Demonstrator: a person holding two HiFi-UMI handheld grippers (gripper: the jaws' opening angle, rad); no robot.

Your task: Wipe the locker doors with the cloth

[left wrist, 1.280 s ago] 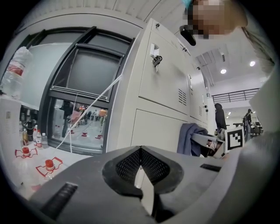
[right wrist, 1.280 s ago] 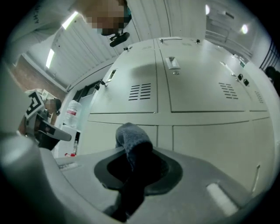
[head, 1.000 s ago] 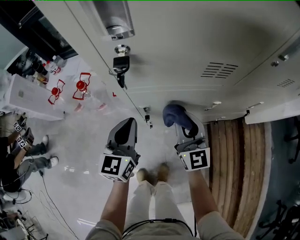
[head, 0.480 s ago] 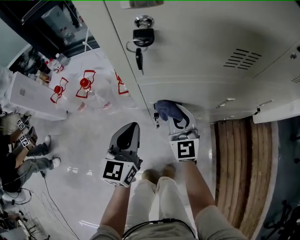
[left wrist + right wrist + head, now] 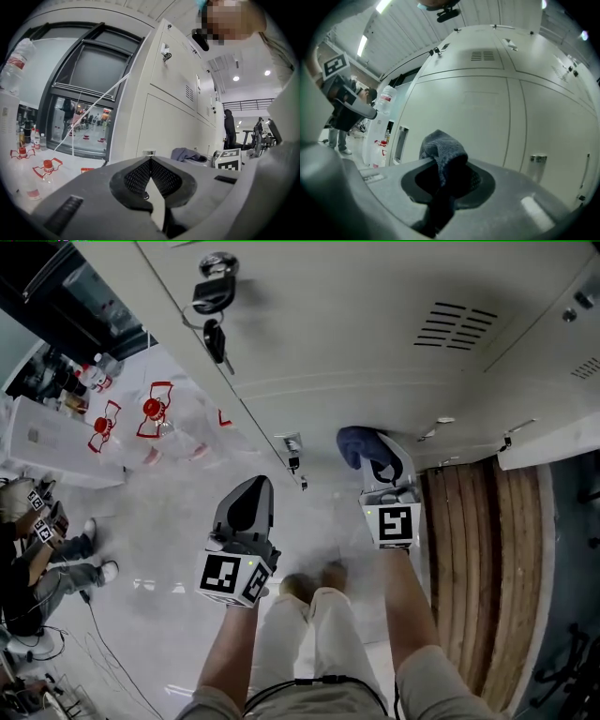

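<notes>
1. Cloth (image 5: 443, 152) — dark blue-grey, bunched — clamped between the jaws of the right gripper (image 5: 377, 463), with a folded wad protruding past the tips.
2. Wad aimed at the pale locker doors (image 5: 375, 362), low on one door panel and just right of a small metal latch (image 5: 292, 448); seemingly against the surface, though true contact not resolvable.
3. Left gripper (image 5: 151, 160): jaws closed tip to tip, nothing between them; held to the left of the right gripper, farther back and clear of the doors.
4. Square-marker cube at the rear of each gripper, with a bare forearm behind it.
5. Higher on the lockers: a padlock (image 5: 214, 289) with a key (image 5: 217, 337) dangling below, and louvred vent slots (image 5: 455, 324) off to the right.
6. Right gripper view: cloth centred against two adjoining door panels with a vertical seam between, a recessed handle (image 5: 400, 143) at left and a small metal tab (image 5: 537, 159) at right.
7. Surroundings — clear bottles (image 5: 155, 413) with red caps on a pale surface at left; wooden planks (image 5: 478, 559) along the foot of the lockers at right; legs and shoes (image 5: 309, 585) of the person directly below; a second, seated person (image 5: 56, 559) at the far left edge.
</notes>
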